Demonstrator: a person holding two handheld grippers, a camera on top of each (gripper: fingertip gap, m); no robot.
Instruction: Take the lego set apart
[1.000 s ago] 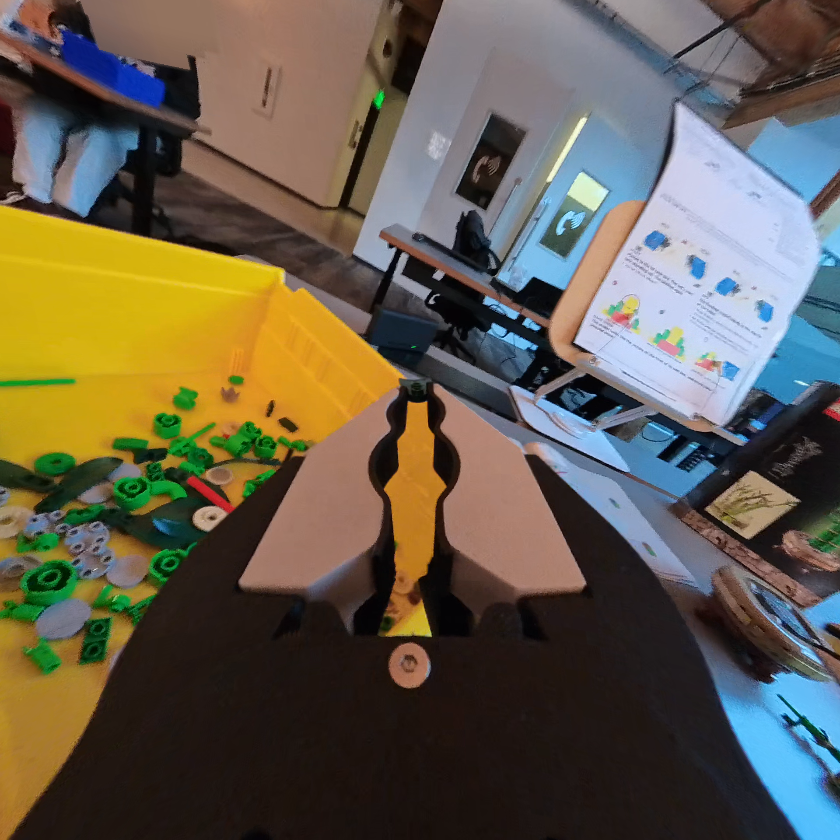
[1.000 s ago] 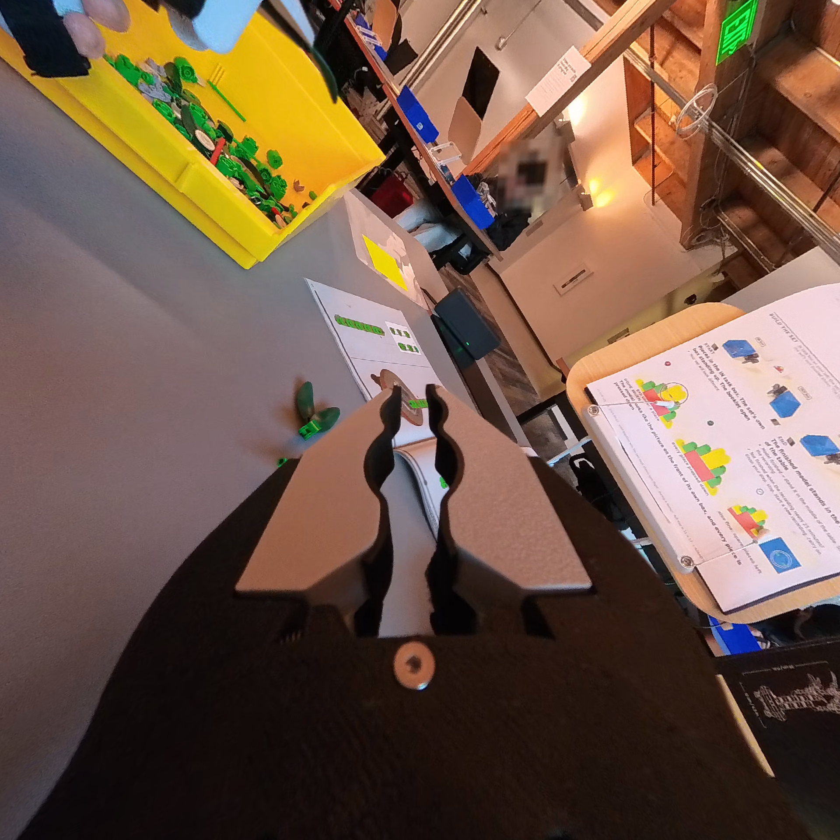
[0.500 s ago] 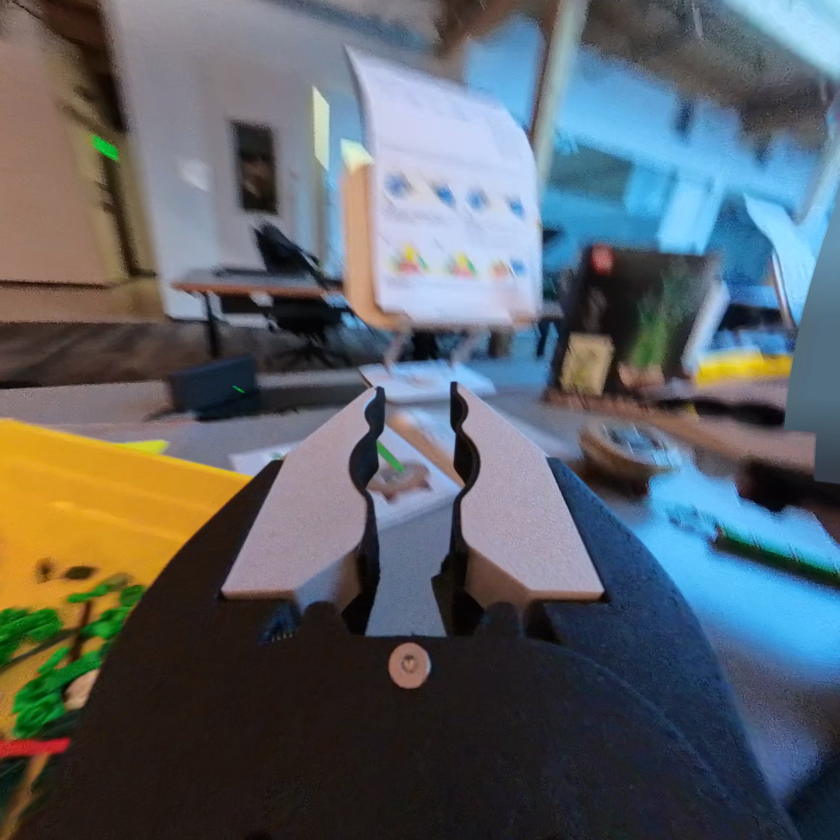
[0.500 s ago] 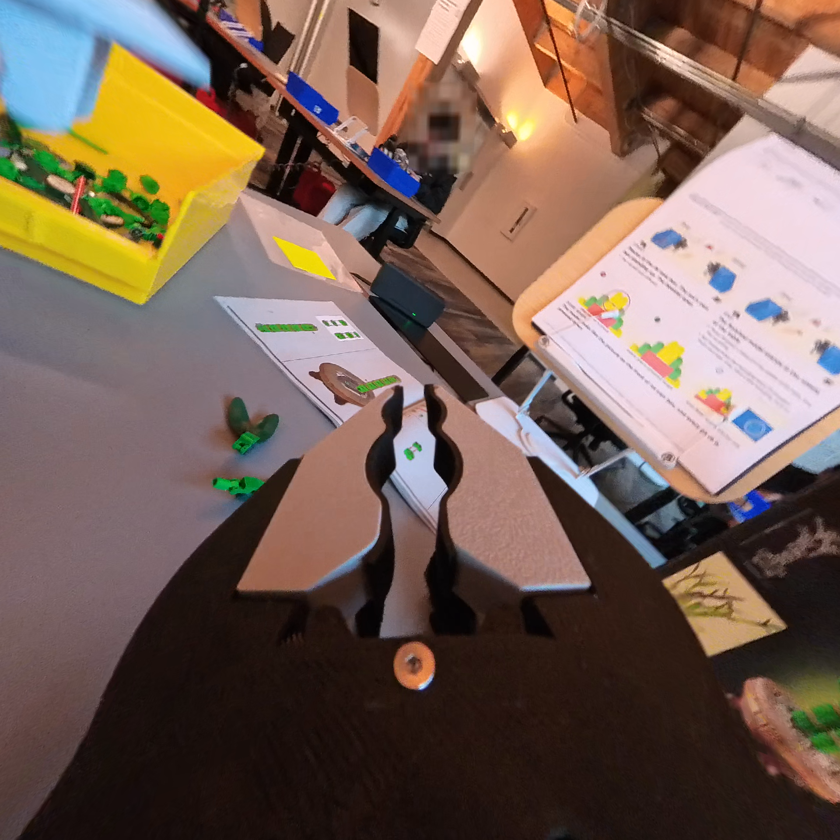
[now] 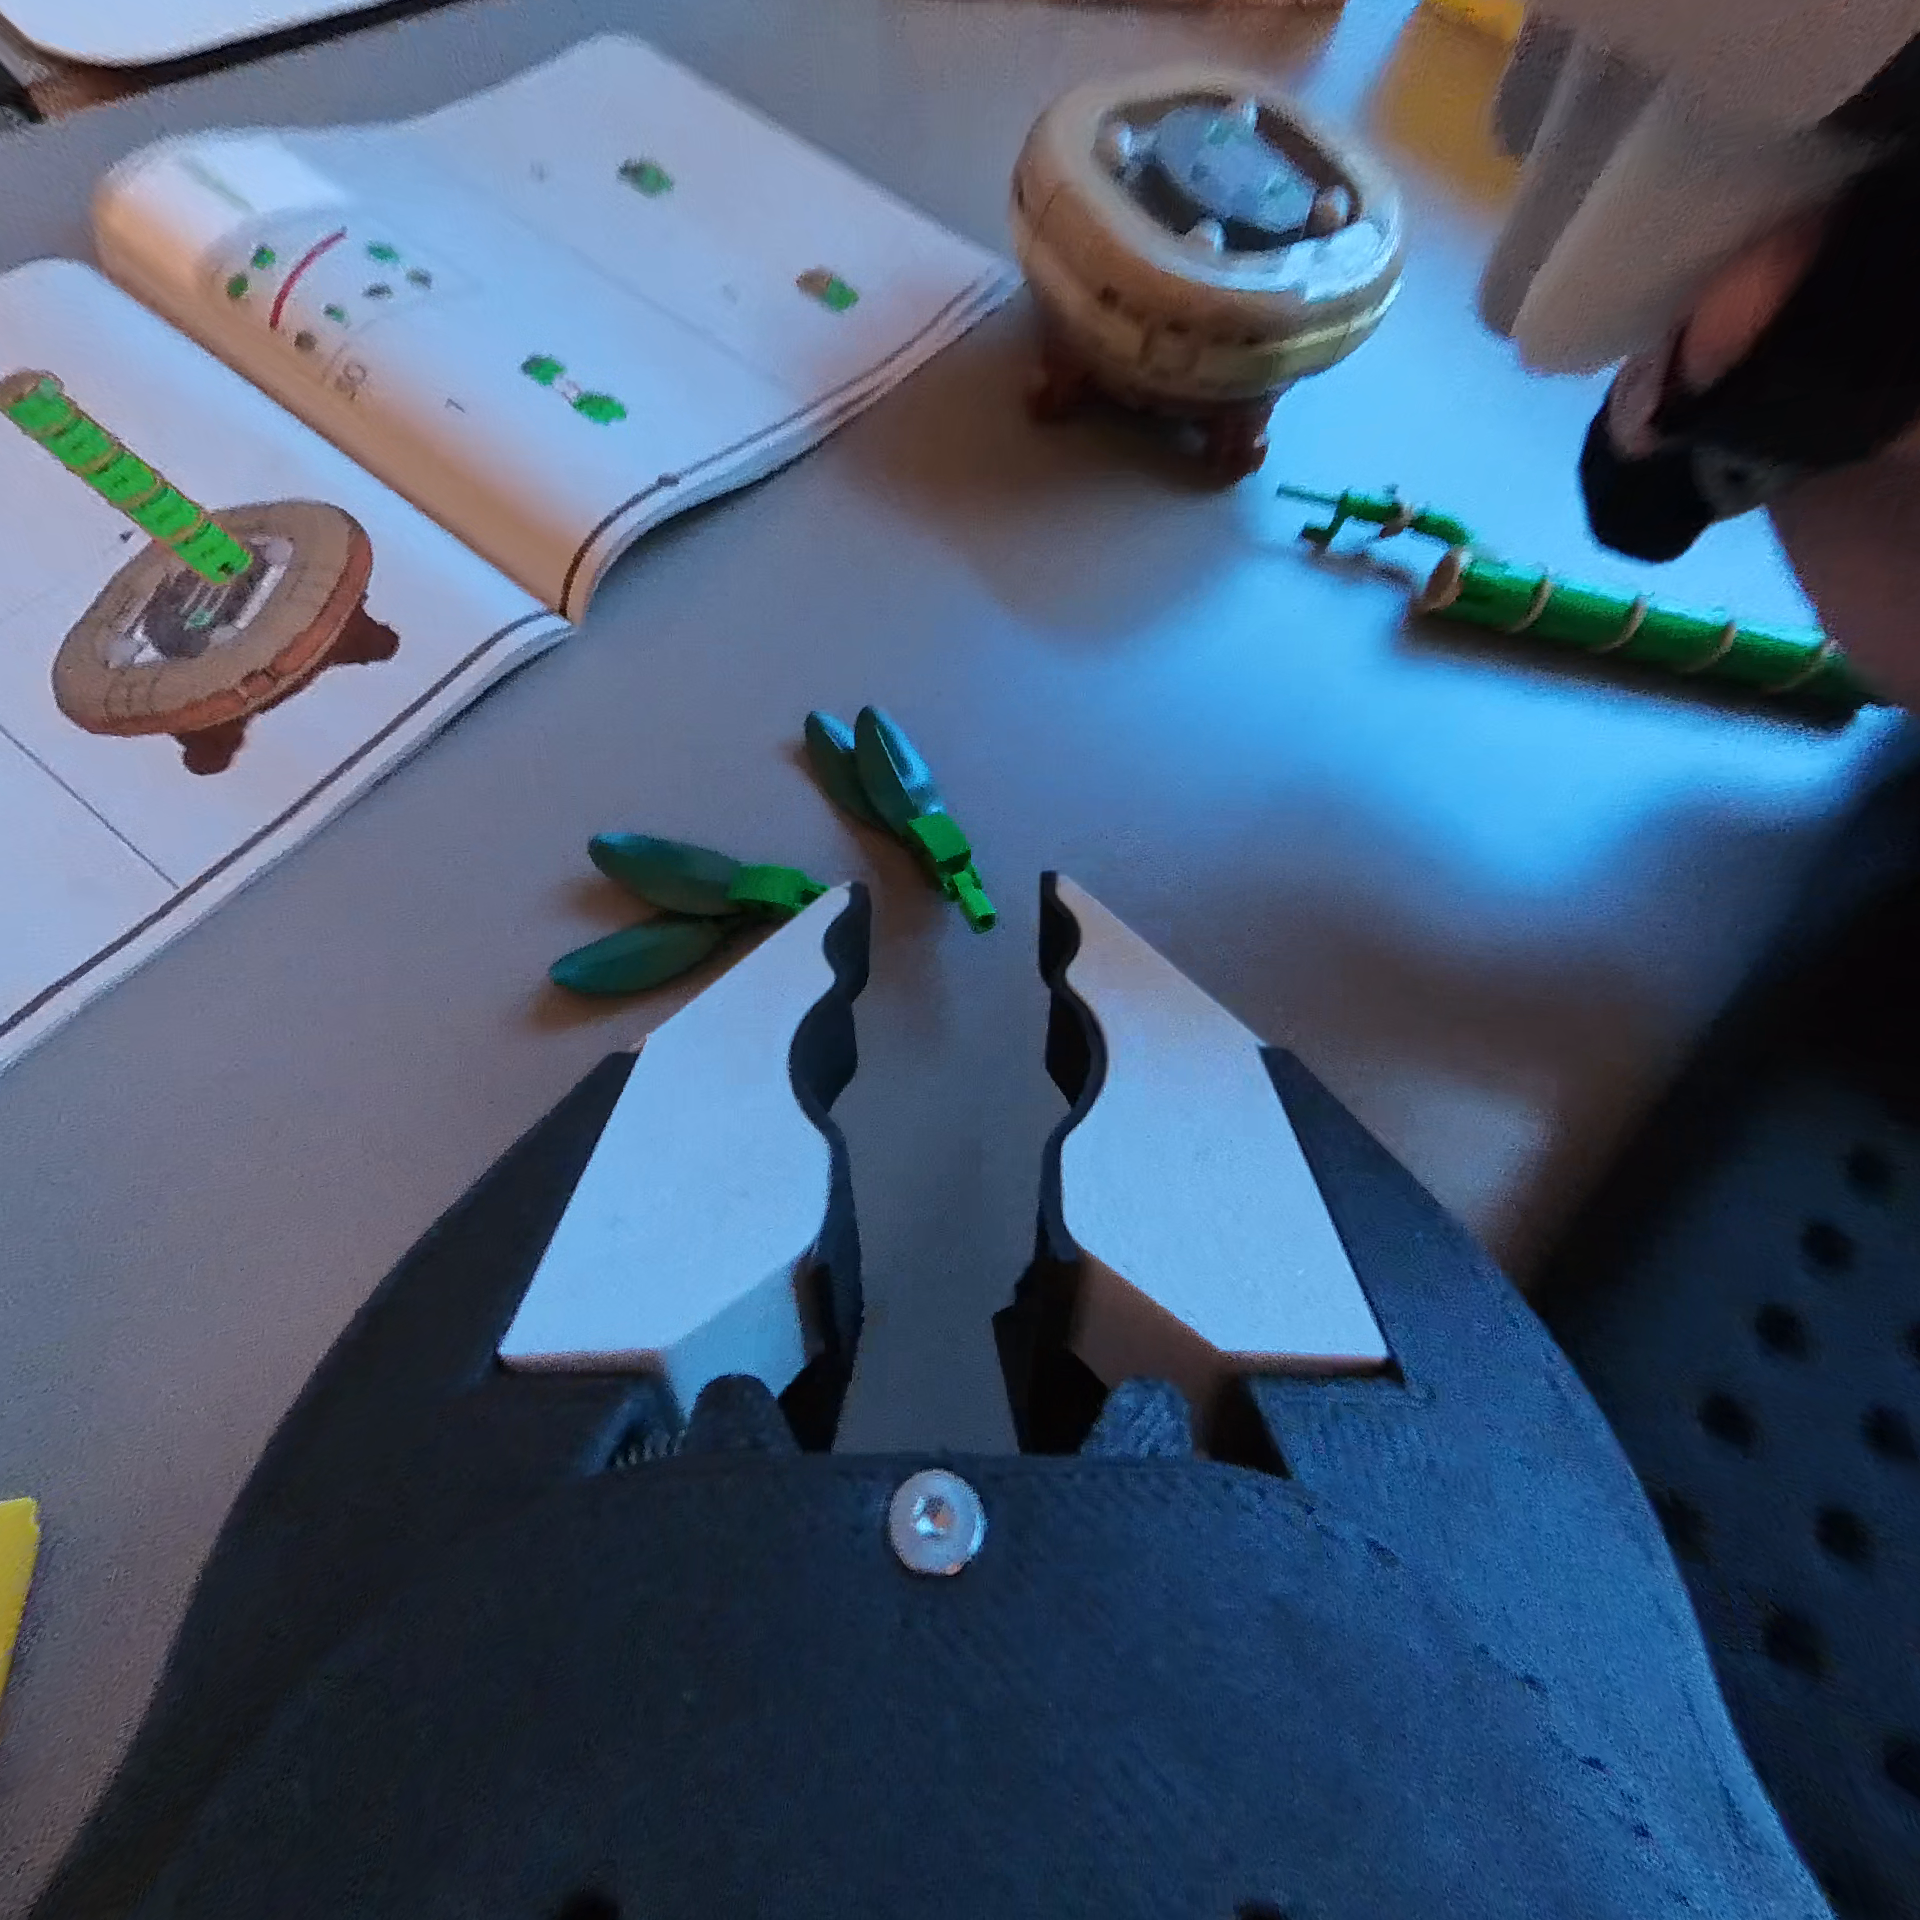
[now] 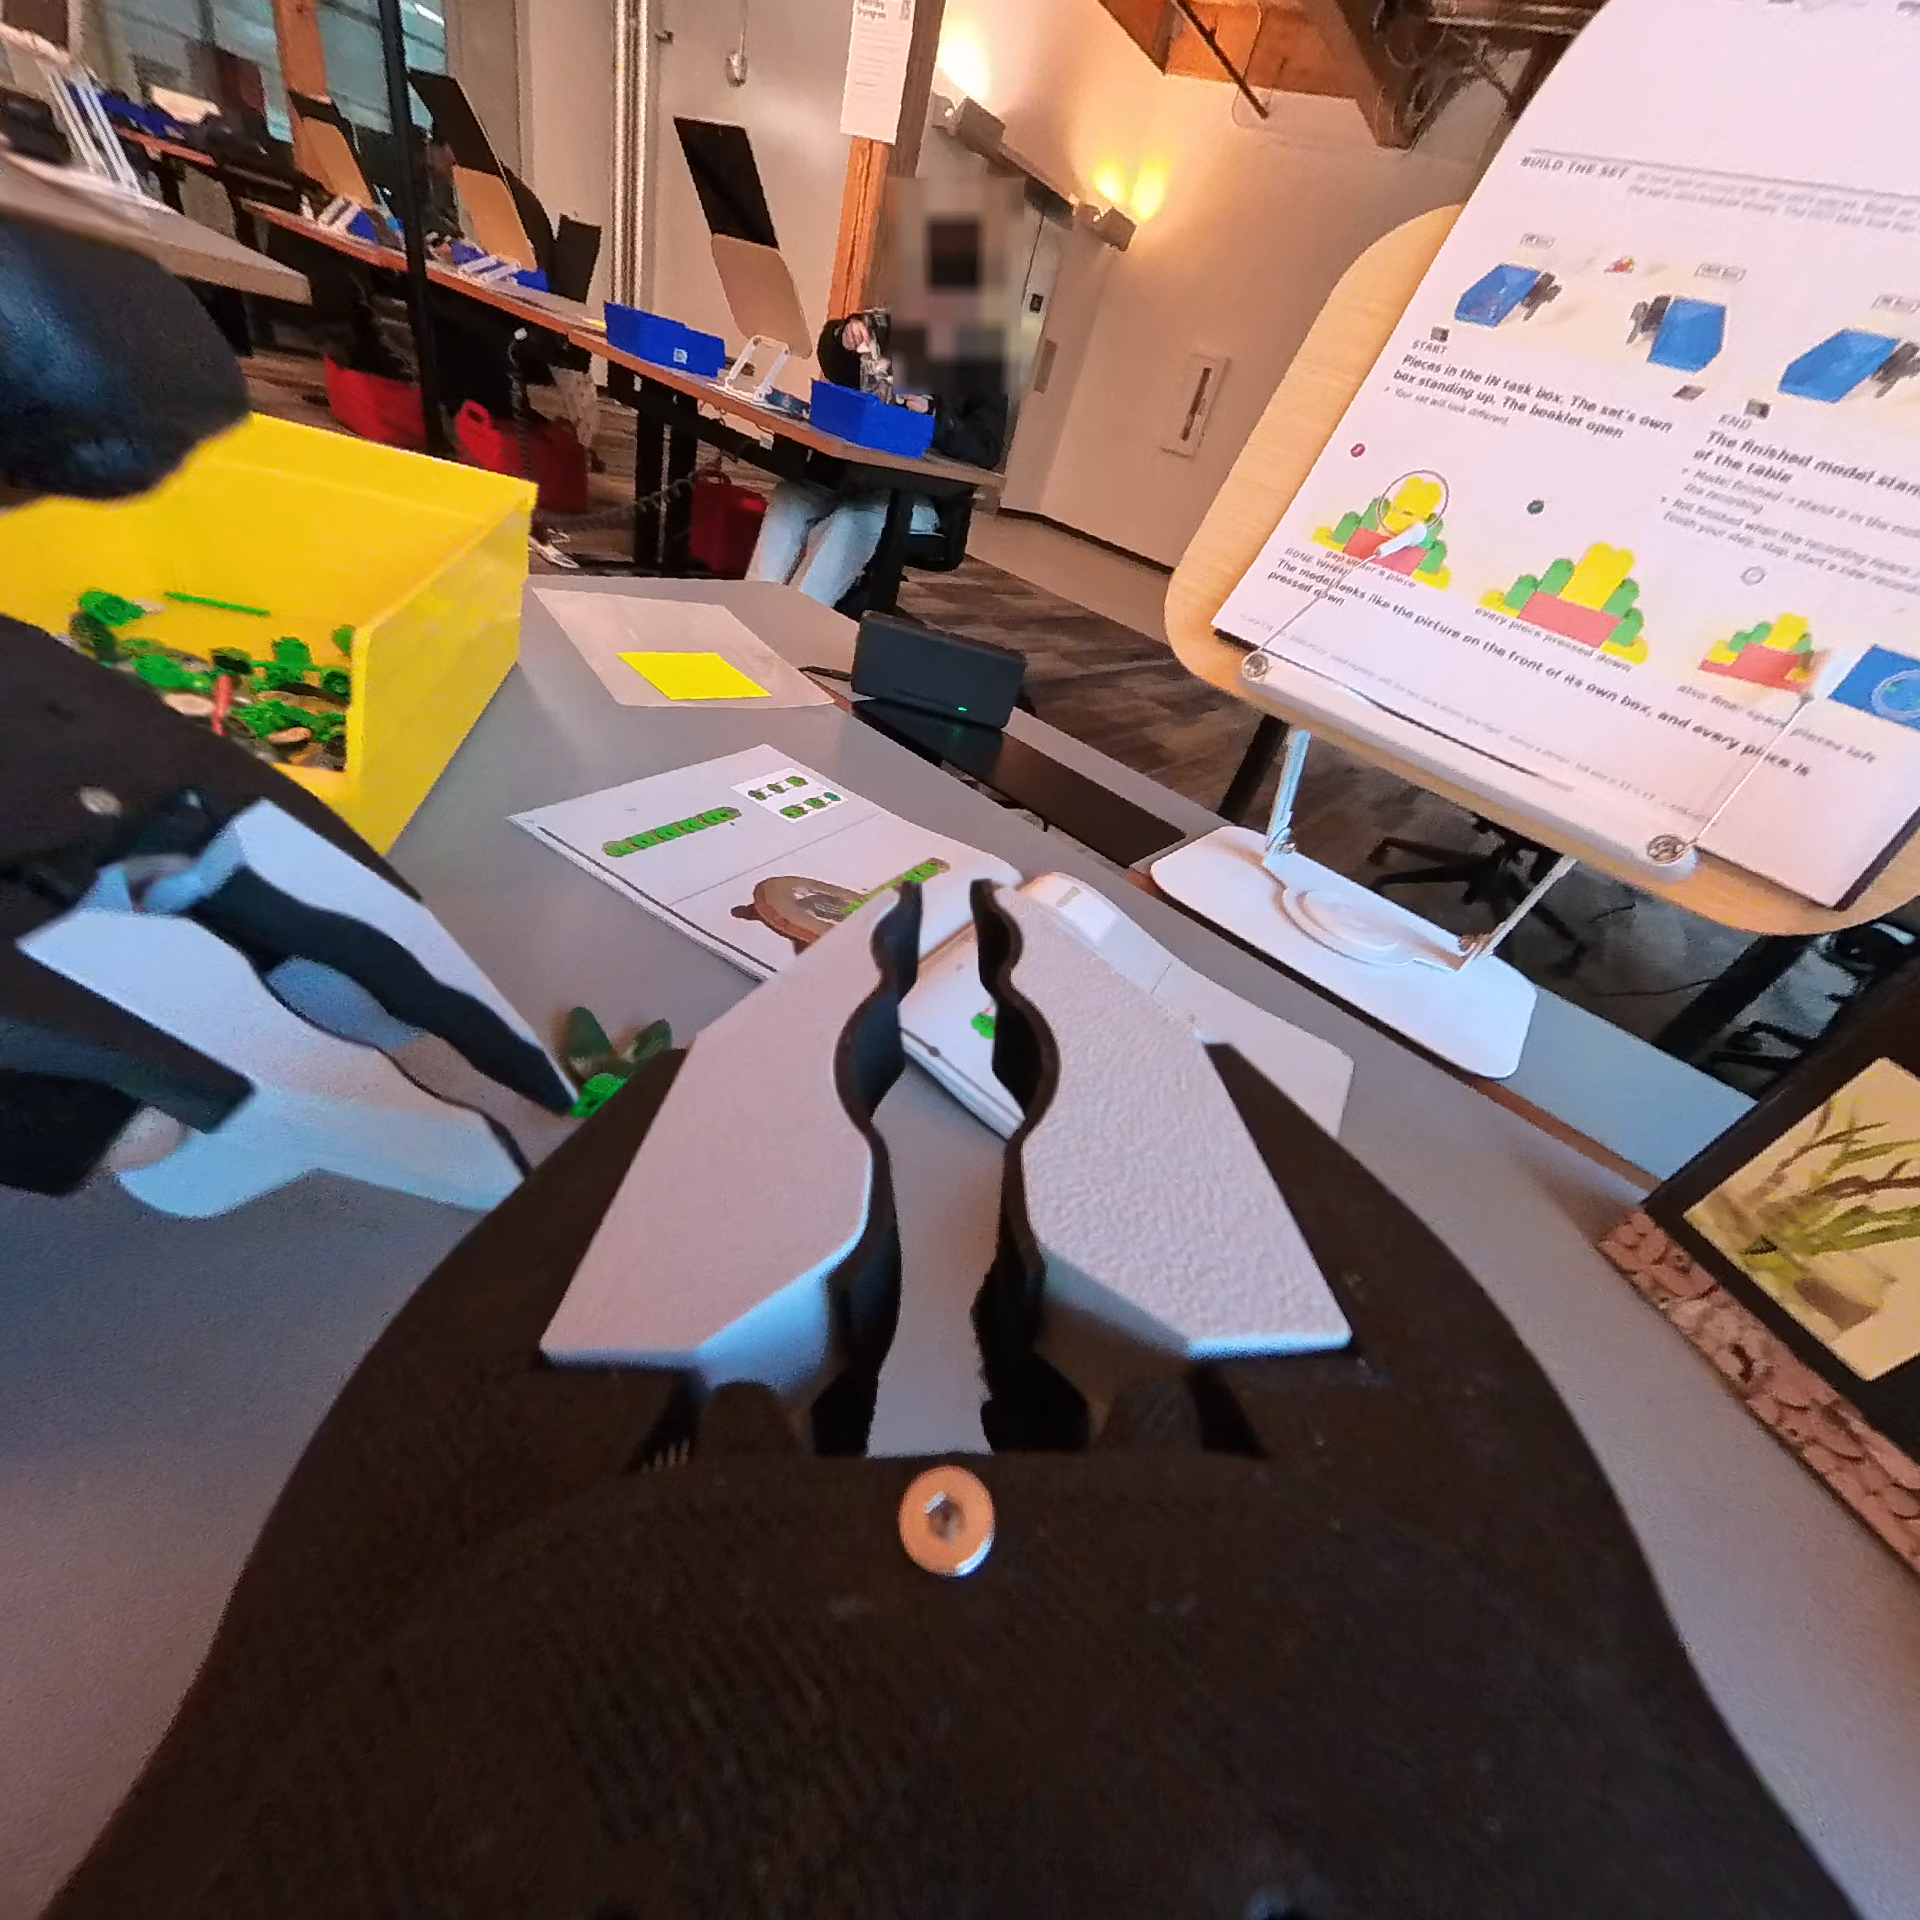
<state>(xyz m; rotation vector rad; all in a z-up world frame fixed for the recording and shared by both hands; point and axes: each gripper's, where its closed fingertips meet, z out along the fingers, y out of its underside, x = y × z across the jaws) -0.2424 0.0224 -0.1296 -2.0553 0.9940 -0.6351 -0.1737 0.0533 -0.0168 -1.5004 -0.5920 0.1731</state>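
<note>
The left gripper (image 5: 945,899) hangs low over the grey table (image 5: 1195,831) with its jaws spread and nothing between them; its left fingertip (image 5: 831,914) lies just beside one green leaf piece (image 5: 675,914), and a second leaf piece (image 5: 899,800) lies just ahead of the gap. The green lego stalk (image 5: 1621,623) lies farther right, the round tan base (image 5: 1205,270) beyond it. The right gripper (image 6: 945,904) is held above the table, jaws slightly parted, empty.

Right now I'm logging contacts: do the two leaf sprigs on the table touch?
Apart. The left wrist view shows bare table between the left sprig and the right sprig.
</note>
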